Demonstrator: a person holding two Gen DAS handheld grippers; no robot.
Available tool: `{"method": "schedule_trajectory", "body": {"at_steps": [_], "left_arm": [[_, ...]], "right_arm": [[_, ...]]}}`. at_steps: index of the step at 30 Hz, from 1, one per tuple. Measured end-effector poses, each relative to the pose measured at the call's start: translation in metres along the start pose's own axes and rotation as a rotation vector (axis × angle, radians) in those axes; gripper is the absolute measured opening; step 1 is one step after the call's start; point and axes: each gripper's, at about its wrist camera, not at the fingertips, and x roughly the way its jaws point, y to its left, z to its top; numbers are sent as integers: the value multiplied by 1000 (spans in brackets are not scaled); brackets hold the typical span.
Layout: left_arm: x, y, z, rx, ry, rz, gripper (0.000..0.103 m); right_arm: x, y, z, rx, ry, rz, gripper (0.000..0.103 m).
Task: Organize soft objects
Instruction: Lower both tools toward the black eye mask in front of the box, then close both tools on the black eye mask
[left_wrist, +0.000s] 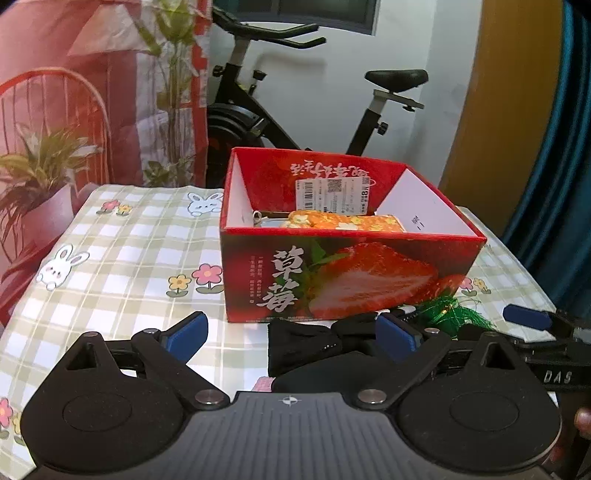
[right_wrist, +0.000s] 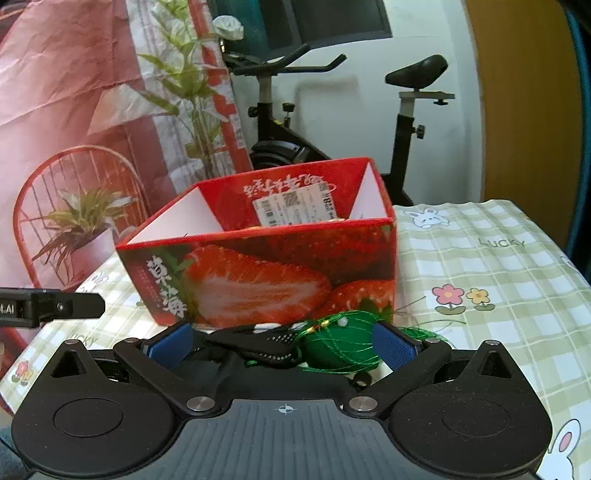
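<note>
Meanwhile, both grippers were held wide open and empty before the strawberry box.

Between the right gripper fingers a green netted pouch and black fabric were seen on the table; light, limp and snag-prone, best pinched mid-body. The left gripper was poised nearby. "LUCKY" was legible on the cloth; the strawberry box carried Chinese characters.

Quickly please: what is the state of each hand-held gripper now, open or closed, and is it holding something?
Left hand-held gripper: open, holding nothing.
Right hand-held gripper: open, holding nothing; the green net pouch lies between its fingers.
</note>
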Motion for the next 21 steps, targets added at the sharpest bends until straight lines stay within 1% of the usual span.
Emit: {"method": "schedule_trajectory", "body": {"at_steps": [3,7,8,9,11,13,16,18,19,21], "left_arm": [[2,0,-3,-24,-1,5,95],[4,5,-8,-54,28,3,92],[5,7,-9,-62,36,5,90],[6,9,-10,-71,44,6,86],[7,11,-12,-85,53,3,82],[9,13,-14,-95,62,-3,81],[14,13,-17,-103,79,-23,74],[16,12,-19,-99,86,-33,69],[17,11,-20,-96,89,-38,67],[18,10,-22,-96,96,-43,57]], "right_arm": [[-2,4,-2,-22,10,-3,103],[-7,5,-4,-49,7,-20,102],[-8,4,-4,-46,8,-17,101],[-8,3,-5,-42,9,-15,99],[-7,1,-6,-34,16,-16,93],[-5,-1,-8,-24,27,-16,90],[-3,-2,-9,-24,36,-12,83],[-3,-1,-9,-31,37,-9,82],[-3,0,-10,-33,39,-8,79],[-2,-1,-12,-31,45,-2,75]]}}
